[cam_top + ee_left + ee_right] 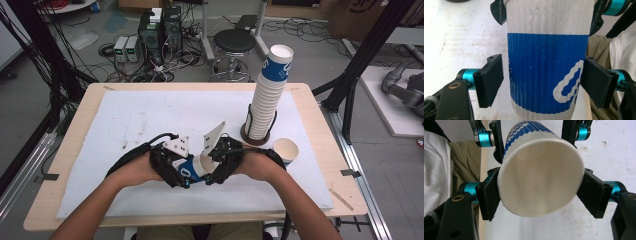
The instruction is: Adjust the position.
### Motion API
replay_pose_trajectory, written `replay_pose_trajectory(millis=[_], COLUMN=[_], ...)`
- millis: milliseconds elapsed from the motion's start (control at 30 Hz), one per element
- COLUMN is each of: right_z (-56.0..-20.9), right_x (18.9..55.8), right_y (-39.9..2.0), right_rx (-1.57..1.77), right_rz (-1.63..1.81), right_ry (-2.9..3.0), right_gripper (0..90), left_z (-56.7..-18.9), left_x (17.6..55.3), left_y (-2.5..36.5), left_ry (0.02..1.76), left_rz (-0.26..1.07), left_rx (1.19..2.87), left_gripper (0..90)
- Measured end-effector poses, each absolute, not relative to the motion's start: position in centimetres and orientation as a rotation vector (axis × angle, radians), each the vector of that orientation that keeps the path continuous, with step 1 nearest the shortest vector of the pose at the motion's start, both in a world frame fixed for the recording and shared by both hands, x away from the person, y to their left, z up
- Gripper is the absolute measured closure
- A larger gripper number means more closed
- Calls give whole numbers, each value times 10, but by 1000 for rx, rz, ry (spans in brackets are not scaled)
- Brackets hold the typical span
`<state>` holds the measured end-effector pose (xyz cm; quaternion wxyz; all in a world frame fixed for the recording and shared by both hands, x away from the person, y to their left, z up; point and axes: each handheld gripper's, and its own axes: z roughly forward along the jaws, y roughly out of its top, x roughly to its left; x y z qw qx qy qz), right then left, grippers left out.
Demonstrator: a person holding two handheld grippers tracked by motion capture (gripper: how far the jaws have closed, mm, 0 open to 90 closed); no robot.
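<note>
A ribbed paper cup (192, 170) with a blue band lies on its side between both grippers, low over the white mat near the table's front. My right gripper (540, 195) is shut on the cup (541, 180) just behind its open rim, pads pressed on both sides. My left gripper (542, 80) brackets the blue band (544, 70) near the base. Its right pad (596, 82) touches the wall, and its left pad (490, 82) stands a sliver off it. In the high view the left gripper (181, 175) and the right gripper (209, 167) face each other.
A tall stack of like cups (267, 95) stands in a dark holder (255, 139) at the right of the mat (150, 115). One loose cup (286, 149) sits upright beside it. The wooden table edge (70, 150) frames the mat. A stool and cables lie beyond.
</note>
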<state>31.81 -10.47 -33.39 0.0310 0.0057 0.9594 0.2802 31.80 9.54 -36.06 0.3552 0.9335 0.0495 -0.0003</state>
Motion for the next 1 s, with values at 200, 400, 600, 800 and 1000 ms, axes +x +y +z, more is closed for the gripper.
replay_pose_trajectory(millis=[200,400,600,800,1000], right_z=[-332,-331,-330,-327,-318], right_x=[318,318,318,321,324], right_y=[-101,-99,-102,-110,-131], right_rx=[9,8,19,79,216], right_rz=[799,779,810,1024,1333], right_ry=[2955,2967,2971,2932,2774], right_gripper=[257,258,227,203,199], left_z=[-362,-363,-368,-375,-385], left_x=[318,318,317,315,315], left_y=[92,90,95,101,112], left_ry=[113,116,123,165,228], left_rz=[-7,-18,-18,-42,-39], left_rx=[2434,2436,2373,2278,2187], left_gripper=[281,290,284,277,272])
